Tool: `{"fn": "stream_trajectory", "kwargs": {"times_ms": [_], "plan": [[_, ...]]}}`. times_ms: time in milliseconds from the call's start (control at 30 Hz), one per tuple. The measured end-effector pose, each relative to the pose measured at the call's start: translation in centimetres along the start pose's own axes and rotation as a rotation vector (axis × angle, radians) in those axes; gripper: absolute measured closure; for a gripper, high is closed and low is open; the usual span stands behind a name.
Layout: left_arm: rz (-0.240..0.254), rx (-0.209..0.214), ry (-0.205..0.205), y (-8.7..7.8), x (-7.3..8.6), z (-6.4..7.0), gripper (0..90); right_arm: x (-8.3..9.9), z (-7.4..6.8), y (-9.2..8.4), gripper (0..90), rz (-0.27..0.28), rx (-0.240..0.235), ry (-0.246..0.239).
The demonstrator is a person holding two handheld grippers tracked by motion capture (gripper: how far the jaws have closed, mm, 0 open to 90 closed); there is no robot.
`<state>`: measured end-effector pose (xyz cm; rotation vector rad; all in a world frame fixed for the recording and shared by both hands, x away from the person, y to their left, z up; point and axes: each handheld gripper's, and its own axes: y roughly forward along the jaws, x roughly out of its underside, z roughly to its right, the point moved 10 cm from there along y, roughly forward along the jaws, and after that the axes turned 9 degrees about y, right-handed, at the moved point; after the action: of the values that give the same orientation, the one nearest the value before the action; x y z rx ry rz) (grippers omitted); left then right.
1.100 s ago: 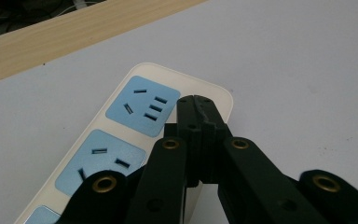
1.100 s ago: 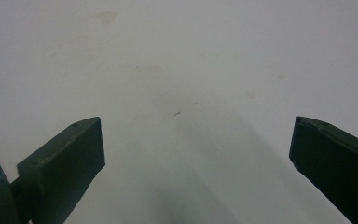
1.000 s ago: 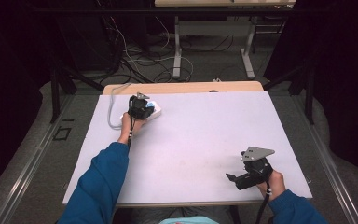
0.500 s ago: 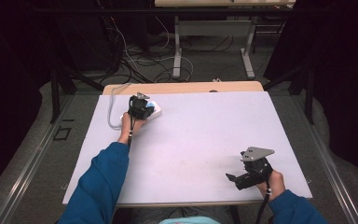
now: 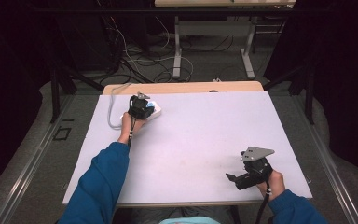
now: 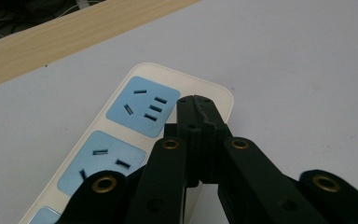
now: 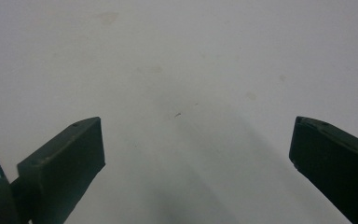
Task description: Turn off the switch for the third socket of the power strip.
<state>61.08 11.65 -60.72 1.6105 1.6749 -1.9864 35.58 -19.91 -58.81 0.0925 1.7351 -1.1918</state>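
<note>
At the far left of the table [image 5: 191, 140], my left gripper [image 5: 141, 106] hangs over a white power strip [image 5: 156, 112], its jaws pressed fully together with nothing between them; in the left gripper view the closed tips [image 6: 196, 105] sit above the strip's rounded end [image 6: 214, 93], just beside the outermost blue socket panel [image 6: 142, 106]; whether the tips actually touch the white plastic I cannot tell. The strip lies flat on the pale sheet near the table's far edge, close to the bare wooden border [image 6: 74, 32]; a second blue socket panel [image 6: 100, 161] follows along its length toward my hand, and a pale cord [image 5: 112, 105] curves from it along the left side of the table.

My right gripper [image 5: 235, 179] rests low at the near right corner, well apart from the strip; its grey three-cornered plate [image 5: 256, 153] faces up and its jaws point left across the table; in the right gripper view the two black jaws stand wide apart, with nothing held and the bare surface [image 7: 182, 93] between them.

Both my sleeves [image 5: 100, 186] are blue; beyond the table, cables [image 5: 140, 56] lie tangled on the floor.
</note>
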Motion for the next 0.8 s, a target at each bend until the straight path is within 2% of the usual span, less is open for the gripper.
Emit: {"fn": "stream_trajectory", "kwargs": {"times_ms": [100,200,800], "plan": [[-0.015,0.009,0.003,-0.12,0.09,0.05,90.0,0.1,-0.01,-0.08,2.6,-0.014,-0.001,-0.002],[-0.005,-0.005,0.011,0.0,-0.02,0.04,90.0,0.0,0.01,0.01,2.6,-0.002,0.001,-0.004],[-0.007,-0.009,0.014,-0.01,-0.05,0.12,90.0,0.09,-0.03,-0.12,2.6,-0.014,-0.003,-0.003]]}}
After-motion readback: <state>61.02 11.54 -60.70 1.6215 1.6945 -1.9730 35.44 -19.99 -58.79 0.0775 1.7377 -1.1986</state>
